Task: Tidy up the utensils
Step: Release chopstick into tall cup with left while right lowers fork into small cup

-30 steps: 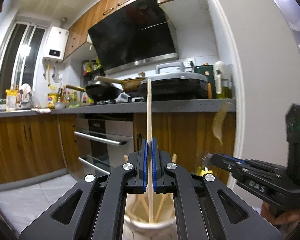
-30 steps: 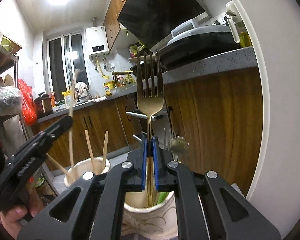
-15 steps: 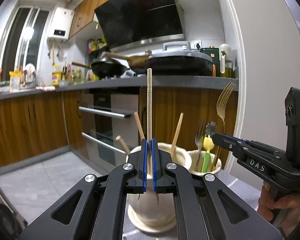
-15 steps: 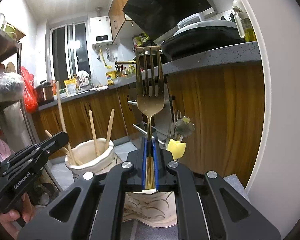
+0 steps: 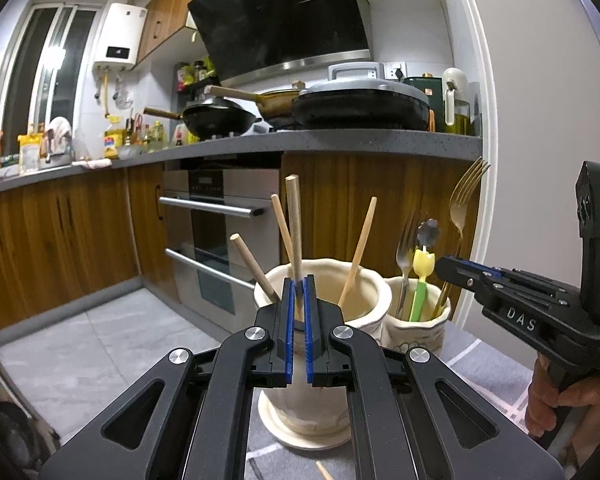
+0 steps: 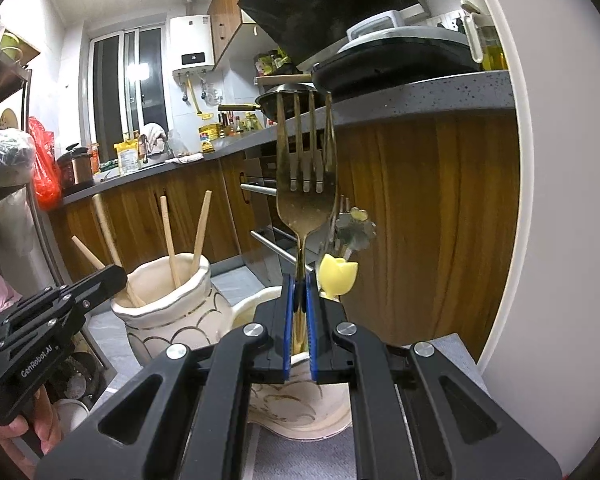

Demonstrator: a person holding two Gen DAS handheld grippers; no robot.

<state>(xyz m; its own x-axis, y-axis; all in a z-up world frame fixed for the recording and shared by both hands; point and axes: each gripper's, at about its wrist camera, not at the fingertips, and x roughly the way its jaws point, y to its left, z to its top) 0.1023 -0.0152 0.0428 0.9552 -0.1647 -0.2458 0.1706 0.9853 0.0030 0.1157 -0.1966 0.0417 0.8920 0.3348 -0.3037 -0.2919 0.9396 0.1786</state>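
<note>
Leftmost, clamped upright in the left gripper (image 5: 299,285): a wooden chopstick (image 5: 295,224), long axis vertical, lower end already down inside the big cream jar (image 5: 364,292) directly below the pads. Further right, pinched in the right gripper (image 6: 299,286): a gold fork (image 6: 306,184), tines up, handle plunging into the smaller patterned cup (image 6: 300,404) straight beneath. Likely next, judging by this: loosening each grip, no sideways travel needed.

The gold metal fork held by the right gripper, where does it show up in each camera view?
Left wrist view: gold metal fork at right, tines up, above the small cream holder.
Right wrist view: centre, upright, clamped by the right gripper.
Shared landmark: yellow tulip-shaped utensil beside it.
</note>
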